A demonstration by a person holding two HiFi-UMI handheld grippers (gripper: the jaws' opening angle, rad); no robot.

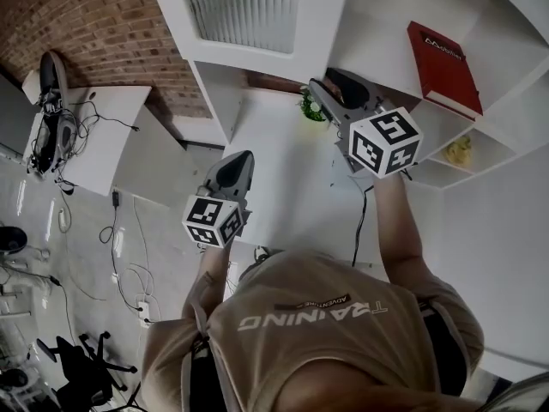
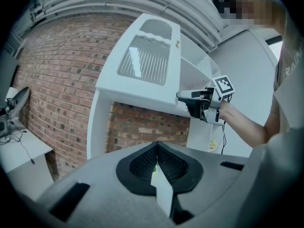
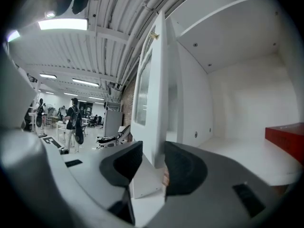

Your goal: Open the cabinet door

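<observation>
**Cabinet door** (image 3: 159, 80): a flat white rectangular panel with a smooth matt finish and an inset window of ribbed translucent glass (image 1: 244, 7). It is hanging on the upper part of a white cabinet (image 3: 228, 46) and is swung out from the opening. Its long axis is running upright, and its free edge is pointing away from the shelves, toward the person.

**Right gripper** (image 3: 153, 167): grey moulded jaws with dark pads. The jaws are standing wide, one on each side of the door's lower free edge. A sliver of gap is showing beside one pad.

**Left gripper** (image 2: 156, 163): dark, finely textured pads. The jaws are lying together with nothing between them, and the gripper is hanging lower than the door, well apart from it.

**Red book** (image 1: 444, 67): a hard cover, lying on the open shelf.

**Brick wall** (image 2: 57, 80): rough red-brown courses, showing behind the cabinet.
</observation>
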